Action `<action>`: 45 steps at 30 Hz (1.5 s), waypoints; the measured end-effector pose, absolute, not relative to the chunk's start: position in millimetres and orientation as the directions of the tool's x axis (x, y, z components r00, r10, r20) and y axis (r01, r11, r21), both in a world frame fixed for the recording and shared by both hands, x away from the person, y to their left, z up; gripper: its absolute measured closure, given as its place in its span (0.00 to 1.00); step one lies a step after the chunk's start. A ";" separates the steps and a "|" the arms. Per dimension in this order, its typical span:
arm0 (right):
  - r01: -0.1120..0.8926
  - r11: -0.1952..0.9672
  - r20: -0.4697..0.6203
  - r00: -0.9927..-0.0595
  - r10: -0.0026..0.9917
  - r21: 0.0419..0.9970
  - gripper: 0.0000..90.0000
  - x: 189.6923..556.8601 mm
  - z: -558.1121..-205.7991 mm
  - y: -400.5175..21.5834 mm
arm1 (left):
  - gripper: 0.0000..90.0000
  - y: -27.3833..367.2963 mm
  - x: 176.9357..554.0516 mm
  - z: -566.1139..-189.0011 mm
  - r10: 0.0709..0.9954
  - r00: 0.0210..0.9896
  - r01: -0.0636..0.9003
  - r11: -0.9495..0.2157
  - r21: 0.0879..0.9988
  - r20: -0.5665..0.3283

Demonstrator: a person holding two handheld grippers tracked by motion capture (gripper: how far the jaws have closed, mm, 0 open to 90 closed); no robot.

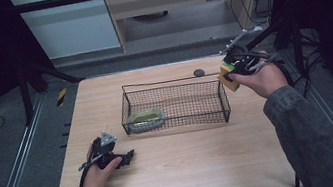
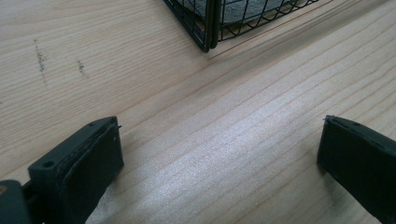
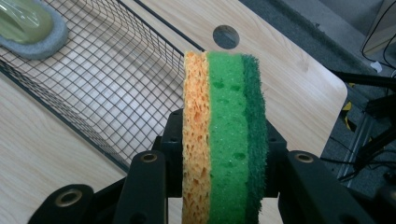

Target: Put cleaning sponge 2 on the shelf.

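At the left of the high view, the left gripper (image 1: pixel 125 158) lay low on the wooden bench (image 1: pixel 190 160), held in the person's left hand (image 1: pixel 98 177), near the front left corner of the wire basket (image 1: pixel 177 120). Its jaws stood spread wide apart with nothing between them; in the left gripper view bare wood showed between the two black pads, and the basket (image 2: pixel 208 28) corner stood just beyond. The basket sat at the middle of the bench, and a grey-rimmed dish with something yellow-green (image 1: pixel 145 119) lay in its left end. Beyond the basket's far right corner, a round hole (image 1: pixel 198 72) showed in the bench top. At the right, the right gripper (image 1: pixel 229 74) was held above the bench by the right hand (image 1: pixel 263 78), just outside the basket's right end. Its jaws were pinching a sponge (image 3: pixel 224 135) on both flat sides; the sponge stood on edge, with an orange layer, a light green layer and a dark green scouring layer.
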State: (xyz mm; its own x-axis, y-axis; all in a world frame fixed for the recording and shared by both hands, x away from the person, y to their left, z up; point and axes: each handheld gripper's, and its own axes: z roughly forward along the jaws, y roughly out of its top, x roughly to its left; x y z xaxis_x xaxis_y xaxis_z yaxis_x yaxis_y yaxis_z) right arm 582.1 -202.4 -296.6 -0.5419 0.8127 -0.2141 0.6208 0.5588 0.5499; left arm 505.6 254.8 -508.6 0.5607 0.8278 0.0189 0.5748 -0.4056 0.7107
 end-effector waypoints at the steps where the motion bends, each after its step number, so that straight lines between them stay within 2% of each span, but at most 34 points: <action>1: 0.620 0.561 -0.217 -0.542 0.812 0.549 0.71 582.8 -296.5 -201.4 | 0.00 254.8 505.6 -508.6 0.828 0.561 0.575 -0.406 0.711 0.019; 18: 0.587 0.582 -0.210 -0.579 0.788 0.563 0.71 602.7 -305.3 -176.1 | 0.00 254.6 507.1 -508.6 0.824 0.566 0.572 -0.409 0.711 0.019; 31: 0.597 0.597 -0.189 -0.604 0.774 0.535 0.71 627.9 -341.6 -168.8 | 0.00 254.6 507.4 -508.5 0.824 0.566 0.572 -0.410 0.711 0.020; 45: 0.615 0.597 -0.158 -0.616 0.772 0.515 0.72 636.1 -365.6 -172.4 | 0.00 254.2 508.2 -508.7 0.824 0.566 0.571 -0.409 0.712 0.019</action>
